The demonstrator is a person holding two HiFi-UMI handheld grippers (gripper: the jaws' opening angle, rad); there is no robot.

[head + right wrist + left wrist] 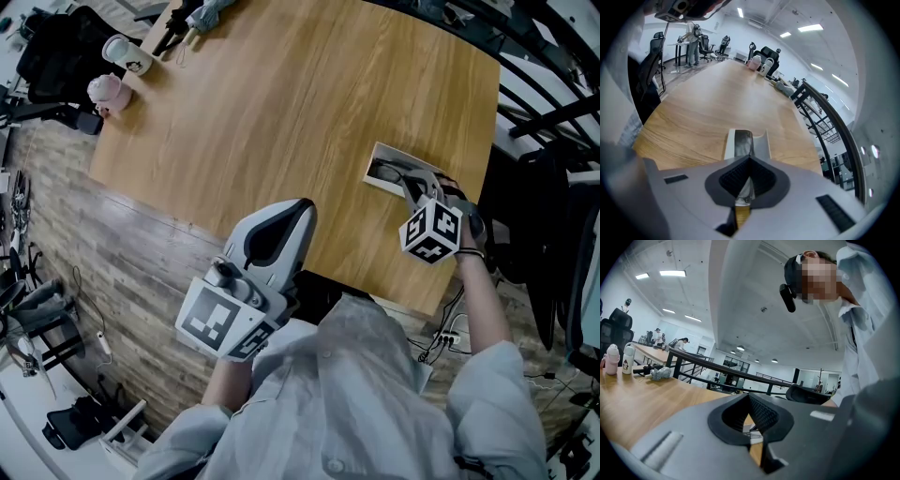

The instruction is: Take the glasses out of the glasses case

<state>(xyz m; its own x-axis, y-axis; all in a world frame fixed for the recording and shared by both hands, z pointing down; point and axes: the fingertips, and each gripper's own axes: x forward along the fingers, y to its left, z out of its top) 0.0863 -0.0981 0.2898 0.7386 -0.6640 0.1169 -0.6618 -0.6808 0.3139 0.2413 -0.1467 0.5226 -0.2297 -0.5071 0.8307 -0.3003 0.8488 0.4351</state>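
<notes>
A person in a pale grey shirt (375, 375) stands at the near edge of a large light-wood table (281, 112), holding a grey two-jaw gripper in each hand.

At the right of the head view, close to the table's right edge, lies an open white rectangular glasses case (370, 170). Dark-framed glasses (390, 173) rest inside it.

The right gripper (419, 187) reaches down to the case's near end, its marker cube just below. In the right gripper view the case (761, 145) stretches away from the jaws with the glasses (742, 140) as a dark glossy strip along it. The right gripper (749, 161) has its jaws pressed together on a thin, pale-looking part that runs on in line with that strip, so it appears to grip the near end of the glasses, which lie in the case.

The left gripper (305, 208) is at lower centre, held near the person's chest at the table's edge, well apart from the case. In the left gripper view its jaws (750, 401) meet with nothing held between them.

In the upper left corner stand a small pink bottle (108, 92) and a white bottle (127, 53), side by side.
</notes>
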